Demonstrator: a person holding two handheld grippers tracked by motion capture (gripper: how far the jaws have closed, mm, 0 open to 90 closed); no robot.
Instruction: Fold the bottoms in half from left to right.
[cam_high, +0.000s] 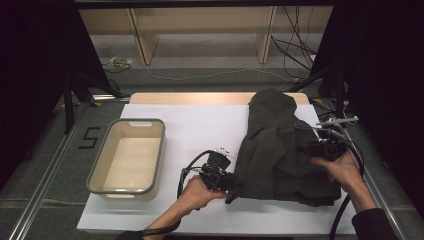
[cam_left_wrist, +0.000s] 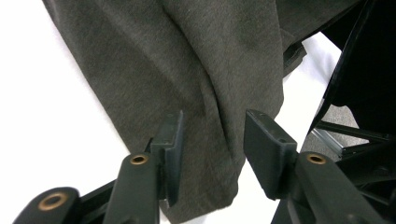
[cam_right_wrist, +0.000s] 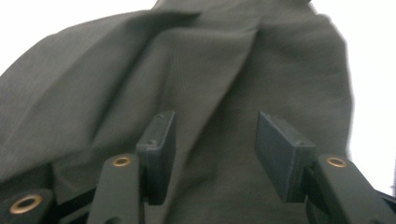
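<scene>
Nearest the person, the left hand-held gripper (cam_high: 231, 186) sits at the near left corner of the dark grey-green folded cloth garment (cam_high: 280, 150), which lies bunched on the white-covered table (cam_high: 200, 130), and its jaws stand apart: in the left gripper view the two black pads (cam_left_wrist: 170, 149) flank a hanging fold of the fabric without pressing on it. The right hand-held gripper (cam_high: 322, 149) rests against the garment's right edge, and in the right gripper view its pads (cam_right_wrist: 158, 149) are likewise spread, with the cloth lying between and beyond them, seemingly unclamped. The risk from here, as I judge it, is that nothing pins the garment: a fold draped between parted jaws can snag on a pad as either hand pulls back, dragging the neat stack askew or peeling the top layer open. If the jaws close again on this loose fold, they may catch only a single layer, so a lift would unfurl the bundle rather than carry it. The trailing black cable (cam_high: 186, 172) beside the left hand could also sweep the fabric's edge. Farther from the left hand-held gripper, well apart on its far side from the garment, stands the empty beige plastic bin with a grey rim (cam_high: 161, 150); a carry toward it would be long enough for a poorly gripped, sagging cloth to catch the rim.
</scene>
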